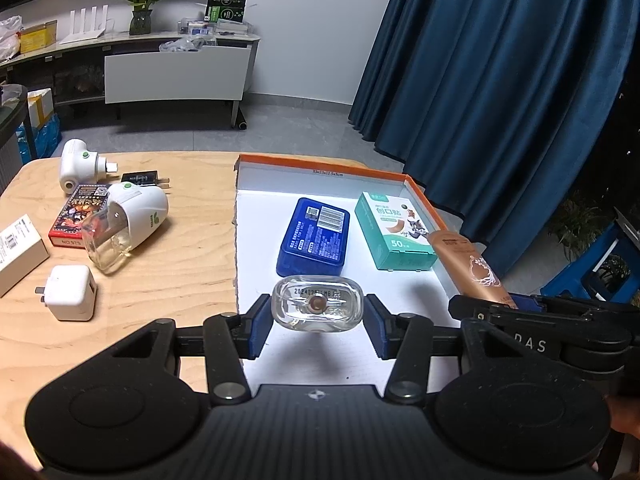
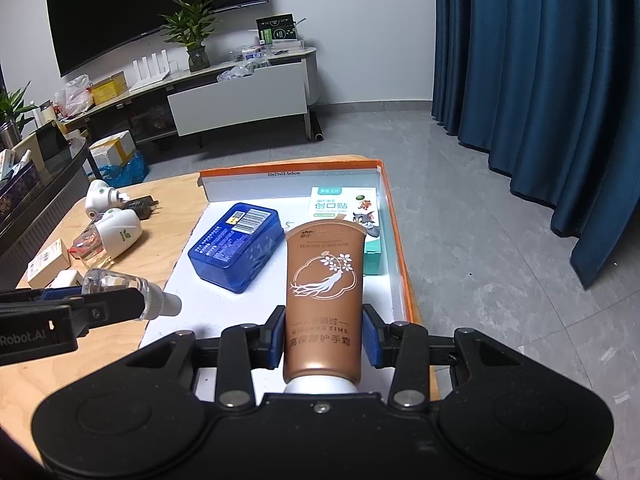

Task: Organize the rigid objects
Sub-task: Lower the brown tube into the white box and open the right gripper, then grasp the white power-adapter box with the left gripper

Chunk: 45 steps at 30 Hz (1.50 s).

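The left gripper (image 1: 318, 326) pinches a clear glass bottle (image 1: 317, 309) between its blue pads, bottom end facing the camera. From the right wrist view the bottle's white capped neck sticks out sideways over the near left corner of the box. The right gripper (image 2: 324, 336) is clamped on a brown hand cream tube (image 2: 325, 300), crimped end pointing away and cap toward the camera. Both held things hang above the white floor of a shallow orange-edged cardboard box (image 1: 324, 160).

Inside the box a blue plastic case (image 1: 314, 236) lies flat near the middle, and a teal bandage box (image 1: 394, 232) lies beside it, close to the right wall. The near half of the box floor is bare, as is the strip along the far wall.

The box sits on the right part of a light wooden table (image 1: 168, 292), its right wall at the table's edge, with grey tiled floor beyond. Left of the box lie a white plug-in vaporizer with a clear bottle (image 1: 124, 228), a second white vaporizer (image 1: 80, 166), a red card box (image 1: 80, 216), a black plug (image 1: 144, 179), a white charger (image 1: 71, 298) and a pale carton (image 1: 18, 252).

Blue curtains (image 1: 500, 80) hang to the right; a TV cabinet (image 2: 224, 92) with a potted plant (image 2: 194, 36) stands at the far wall.
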### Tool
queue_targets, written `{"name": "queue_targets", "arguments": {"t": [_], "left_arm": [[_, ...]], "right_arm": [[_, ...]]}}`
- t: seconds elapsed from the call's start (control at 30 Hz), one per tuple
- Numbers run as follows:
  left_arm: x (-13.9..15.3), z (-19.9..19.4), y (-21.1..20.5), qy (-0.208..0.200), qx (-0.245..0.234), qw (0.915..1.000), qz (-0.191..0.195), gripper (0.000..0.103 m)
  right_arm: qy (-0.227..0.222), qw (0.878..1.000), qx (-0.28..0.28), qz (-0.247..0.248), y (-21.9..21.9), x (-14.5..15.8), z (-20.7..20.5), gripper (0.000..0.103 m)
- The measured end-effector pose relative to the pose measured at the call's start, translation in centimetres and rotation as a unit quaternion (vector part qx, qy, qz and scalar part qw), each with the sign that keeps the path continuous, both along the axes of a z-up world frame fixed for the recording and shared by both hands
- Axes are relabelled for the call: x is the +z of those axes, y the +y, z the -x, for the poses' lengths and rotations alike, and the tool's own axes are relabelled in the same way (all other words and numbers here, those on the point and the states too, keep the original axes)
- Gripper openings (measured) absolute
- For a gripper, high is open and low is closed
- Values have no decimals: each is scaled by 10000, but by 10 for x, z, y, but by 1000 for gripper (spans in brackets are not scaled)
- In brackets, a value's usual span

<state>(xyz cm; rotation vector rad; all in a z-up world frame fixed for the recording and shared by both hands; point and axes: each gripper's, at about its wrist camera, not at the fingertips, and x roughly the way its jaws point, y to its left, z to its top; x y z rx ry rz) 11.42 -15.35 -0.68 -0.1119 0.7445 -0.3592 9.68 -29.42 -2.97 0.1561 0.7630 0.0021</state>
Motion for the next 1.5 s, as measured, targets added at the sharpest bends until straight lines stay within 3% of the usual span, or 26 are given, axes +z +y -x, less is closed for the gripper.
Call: {"name": "queue_targets", "arguments": {"t": [0.17,0.27,0.6,0.7,0.77,1.0,1.5], "left_arm": [[-2,-2,-2,31,-13,10000,-16,49],[-3,-3,-4,35,-22,10000,-33,49],[-12,-7,-16,172,-239,9996,2,49],[-15,-4,-20,226,-485,9985,108,72],[-13,0,-21,123,-490,9987,30,74],[-6,-1,6,116,-75,9999,-33,79],[-2,-1,123,57,1021,9943,-288,85]], "right_arm": [[92,9999,-78,13,-3,-4,-1,49],[-33,9999,-161,-25,-8,0,1,54],[-245,9992,-293,-111,-16,8,6,59],[-298,9992,-259,-97,-13,12,6,63],[-348,9991,-217,-72,-11,15,7,67],[-360,9993,-35,-96,6,21,3,75],[-258,9948,963,-226,88,27,-24,80]]}}
